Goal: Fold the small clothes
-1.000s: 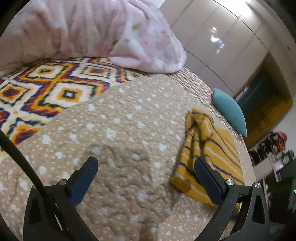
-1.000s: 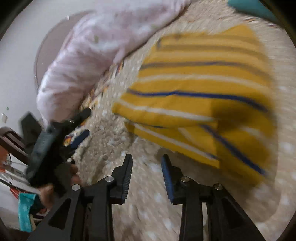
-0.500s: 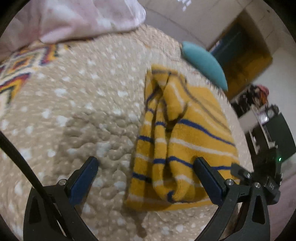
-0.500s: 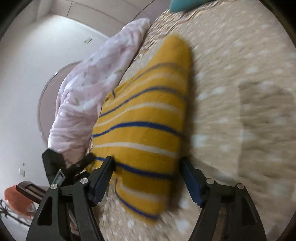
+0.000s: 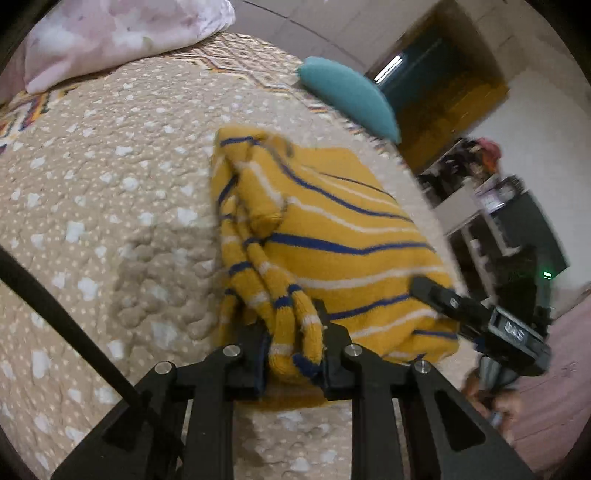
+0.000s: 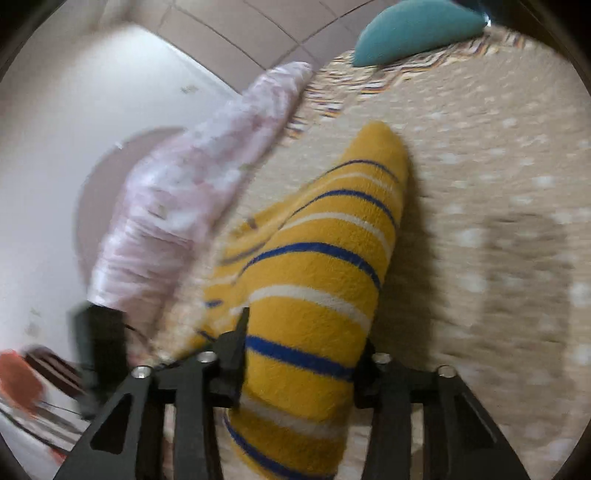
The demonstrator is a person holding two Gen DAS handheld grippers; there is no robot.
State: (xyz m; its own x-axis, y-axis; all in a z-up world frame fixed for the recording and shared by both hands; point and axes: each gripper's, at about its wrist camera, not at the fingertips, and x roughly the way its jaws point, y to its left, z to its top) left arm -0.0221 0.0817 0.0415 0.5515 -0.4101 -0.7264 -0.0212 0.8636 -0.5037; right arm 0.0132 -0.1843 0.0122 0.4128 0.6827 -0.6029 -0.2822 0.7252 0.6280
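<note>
The left gripper [image 5: 293, 354] is clenched on a bunched fold at the near edge of the striped yellow garment [image 5: 332, 236], hiding that corner. The right gripper [image 6: 301, 354] grips the garment's other near end, its fingertips buried in blurred cloth. The garment lies on the dotted beige quilt [image 5: 110, 177]. Beyond the garment sit a teal cushion [image 5: 347, 96] and a pink blanket [image 5: 122, 33], with bare quilt between.

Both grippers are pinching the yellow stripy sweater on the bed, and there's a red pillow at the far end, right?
Almost. The pillow is teal, not red, as the left wrist view shows. The left gripper and right gripper are indeed pinching the yellow striped sweater on the bed.
</note>
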